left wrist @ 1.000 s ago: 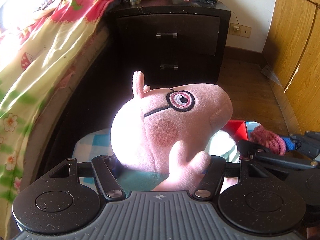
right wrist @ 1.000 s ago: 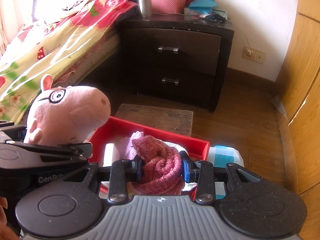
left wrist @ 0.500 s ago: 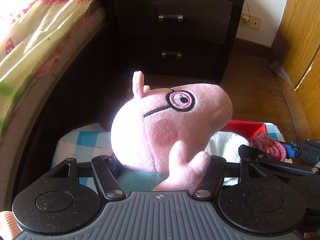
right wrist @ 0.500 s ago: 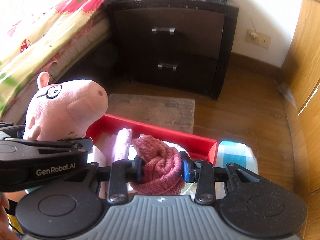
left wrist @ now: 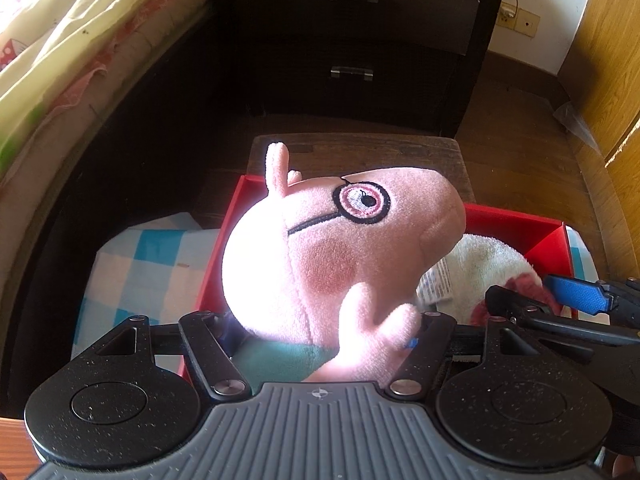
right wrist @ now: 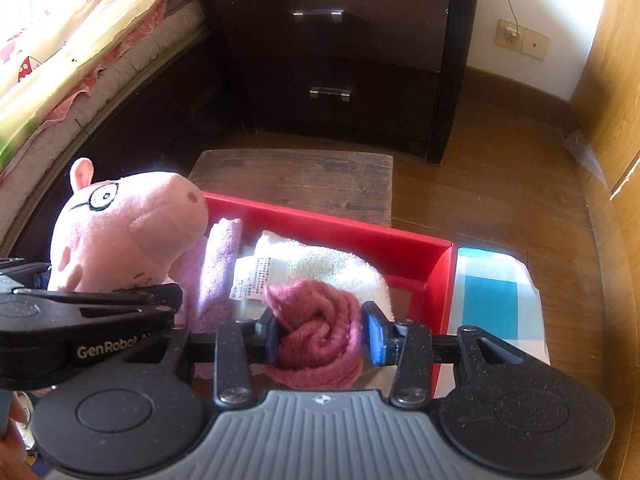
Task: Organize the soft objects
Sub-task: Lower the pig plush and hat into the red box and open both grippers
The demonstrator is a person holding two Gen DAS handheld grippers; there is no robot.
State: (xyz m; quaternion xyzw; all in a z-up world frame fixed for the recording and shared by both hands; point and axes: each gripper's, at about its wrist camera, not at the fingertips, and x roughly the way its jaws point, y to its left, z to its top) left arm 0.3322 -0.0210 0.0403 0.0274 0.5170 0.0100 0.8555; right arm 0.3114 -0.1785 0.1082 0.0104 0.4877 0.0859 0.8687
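Over the red box (right wrist: 340,228), both hand-held grippers' jaws are opening to release their loads: left (left wrist: 320,332) around the pig plush (left wrist: 340,256), right (right wrist: 318,334), at its three o'clock, around the pink knit bundle (right wrist: 316,332).

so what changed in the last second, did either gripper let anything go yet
Both grippers came down toward the red box, which now fills more of each view. The right gripper has its jaws opening, the pink knitted bundle still between them over the white towel. The left gripper keeps the pig plush, though its jaws are opening too. Towels in the box unchanged.
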